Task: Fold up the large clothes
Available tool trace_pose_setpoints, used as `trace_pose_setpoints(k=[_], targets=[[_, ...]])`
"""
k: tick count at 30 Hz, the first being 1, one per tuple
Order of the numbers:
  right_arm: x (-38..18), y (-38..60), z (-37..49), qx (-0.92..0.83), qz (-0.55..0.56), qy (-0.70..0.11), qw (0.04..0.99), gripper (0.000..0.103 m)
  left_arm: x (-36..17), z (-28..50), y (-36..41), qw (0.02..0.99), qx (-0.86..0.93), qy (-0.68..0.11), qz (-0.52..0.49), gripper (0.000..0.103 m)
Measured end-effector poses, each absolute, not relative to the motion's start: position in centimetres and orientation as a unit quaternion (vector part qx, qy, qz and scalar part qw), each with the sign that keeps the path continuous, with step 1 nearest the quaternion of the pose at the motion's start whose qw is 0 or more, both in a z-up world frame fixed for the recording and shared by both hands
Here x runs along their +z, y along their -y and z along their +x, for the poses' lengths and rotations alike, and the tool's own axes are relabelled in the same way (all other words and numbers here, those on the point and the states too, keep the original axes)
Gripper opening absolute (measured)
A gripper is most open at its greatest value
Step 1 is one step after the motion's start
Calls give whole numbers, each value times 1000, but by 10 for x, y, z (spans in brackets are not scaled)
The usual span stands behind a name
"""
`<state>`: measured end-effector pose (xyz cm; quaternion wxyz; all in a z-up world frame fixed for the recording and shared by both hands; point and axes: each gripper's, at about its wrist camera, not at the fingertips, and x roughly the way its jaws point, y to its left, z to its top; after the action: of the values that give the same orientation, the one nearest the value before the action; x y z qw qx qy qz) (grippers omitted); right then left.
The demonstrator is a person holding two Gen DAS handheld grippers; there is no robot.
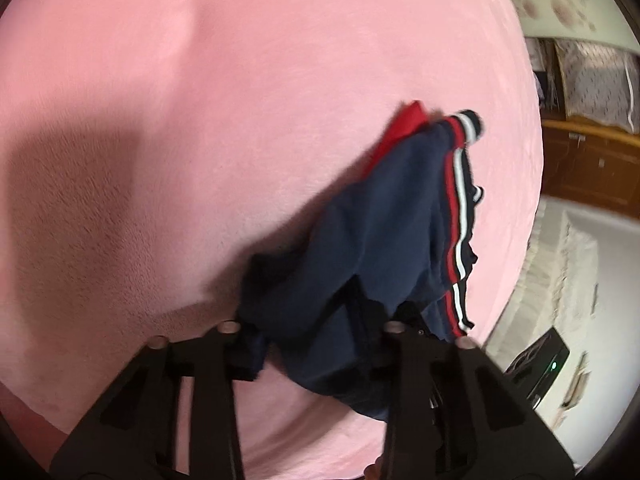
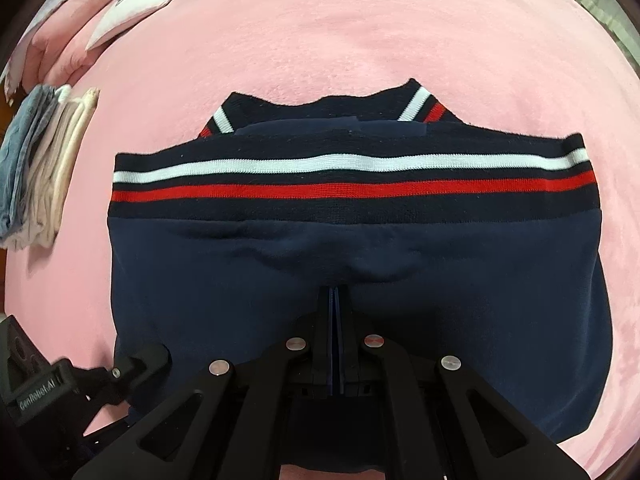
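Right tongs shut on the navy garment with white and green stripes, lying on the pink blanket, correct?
Not quite: the stripes are white and red, not green, as the right wrist view shows. The rest holds: the right tongs are shut on the navy knit garment, on the pink fleece blanket.

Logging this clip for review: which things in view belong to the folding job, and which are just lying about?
In the job:
navy knit garment with red and white stripes
right hand-held gripper, shut on it
left hand-held gripper
pink plush bedcover

Lying about:
stack of folded denim and pale clothes
pink pillows
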<state>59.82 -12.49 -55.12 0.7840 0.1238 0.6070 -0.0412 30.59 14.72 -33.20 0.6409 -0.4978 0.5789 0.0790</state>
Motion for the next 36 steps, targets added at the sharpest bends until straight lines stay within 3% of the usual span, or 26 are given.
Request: trace_pose_setpoints(k=[10,24,31,36], targets=[[-547,126,595,-29,126,-606,785,2,-256,288,-154,744,46,-533,-399,14],[-548,178,584,95,191,-606,766,2,-163,271,-31,880,-40,-438,-178,4],[-548,239,570,155,236,-606,744,2,-155,264,55,888,-117,-437,-77,4],[-529,287,550,150,257,-580,759,2,-176,258,95,867,-141,-472,-75,4]])
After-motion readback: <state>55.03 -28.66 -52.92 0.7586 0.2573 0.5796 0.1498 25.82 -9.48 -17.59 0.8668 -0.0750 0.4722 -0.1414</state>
